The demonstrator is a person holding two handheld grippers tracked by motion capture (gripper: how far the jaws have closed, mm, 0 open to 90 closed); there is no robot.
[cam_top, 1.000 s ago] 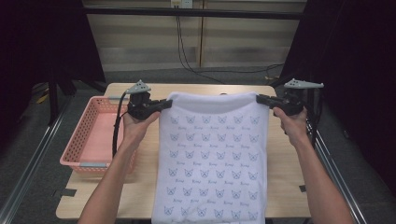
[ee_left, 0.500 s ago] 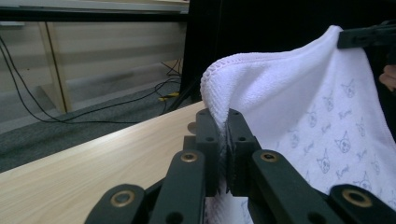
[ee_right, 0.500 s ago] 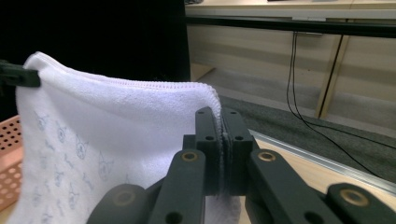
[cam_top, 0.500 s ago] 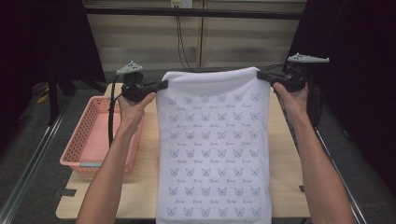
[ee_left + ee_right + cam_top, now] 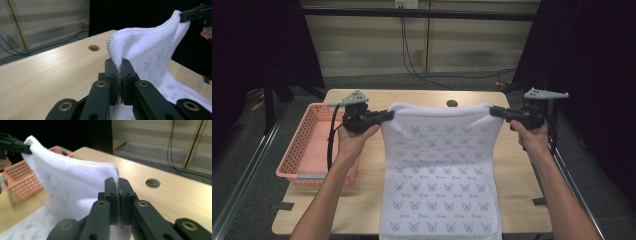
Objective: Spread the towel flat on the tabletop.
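Both grippers have dropped back toward the person since half a second ago, lowering the towel (image 5: pixel 442 175)'s top edge. Left gripper (image 5: pixel 388 115) and right gripper (image 5: pixel 493 111) each stay clamped on a far corner, jaws pointing inward, forearms extended, towel hanging between them onto the table (image 5: pixel 522 165), pink basket (image 5: pixel 307 145) outside the left one.

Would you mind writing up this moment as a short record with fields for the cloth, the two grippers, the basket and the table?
cloth: white towel with small blue printed figures, far edge lifted, near part lying on the table and hanging over its near edge
left gripper: shut on the towel's far left corner
right gripper: shut on the towel's far right corner
basket: pink basket at the table's left edge, nothing visible inside
table: wooden table, round hole near the far edge
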